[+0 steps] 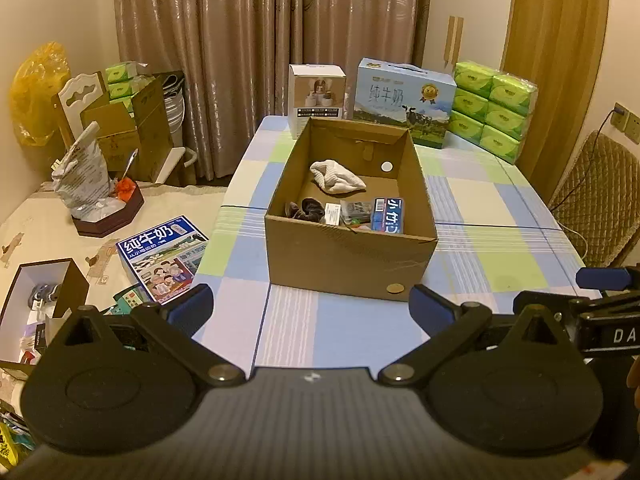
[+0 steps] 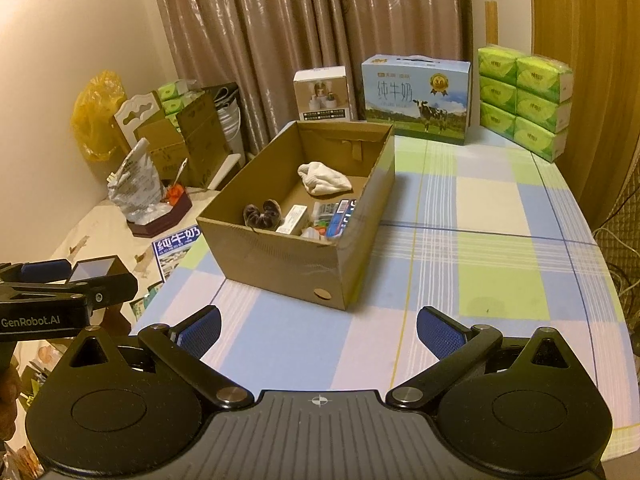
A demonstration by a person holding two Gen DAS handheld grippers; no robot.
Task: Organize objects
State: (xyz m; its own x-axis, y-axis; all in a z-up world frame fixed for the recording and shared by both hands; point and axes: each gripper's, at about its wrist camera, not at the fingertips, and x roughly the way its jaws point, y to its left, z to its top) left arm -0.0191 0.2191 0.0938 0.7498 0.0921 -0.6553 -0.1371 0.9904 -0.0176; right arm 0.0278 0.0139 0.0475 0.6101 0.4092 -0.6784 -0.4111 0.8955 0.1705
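An open cardboard box (image 1: 348,260) stands on the checked tablecloth; it also shows in the right wrist view (image 2: 280,264). Inside lie a white cloth (image 1: 338,177), a dark scrunchie (image 1: 308,209), a blue toothpaste box (image 1: 387,216) and small packets (image 1: 354,213). My left gripper (image 1: 310,304) is open and empty, just in front of the box. My right gripper (image 2: 318,334) is open and empty, in front of the box and to its right. The right gripper shows at the right edge of the left wrist view (image 1: 604,280).
At the table's far edge stand a white carton (image 1: 316,94), a blue milk carton (image 1: 402,102) and stacked green tissue packs (image 1: 494,110). A second table on the left holds a milk box (image 1: 162,252), a bag in a tray (image 1: 86,184) and clutter. A padded chair (image 1: 596,200) is at right.
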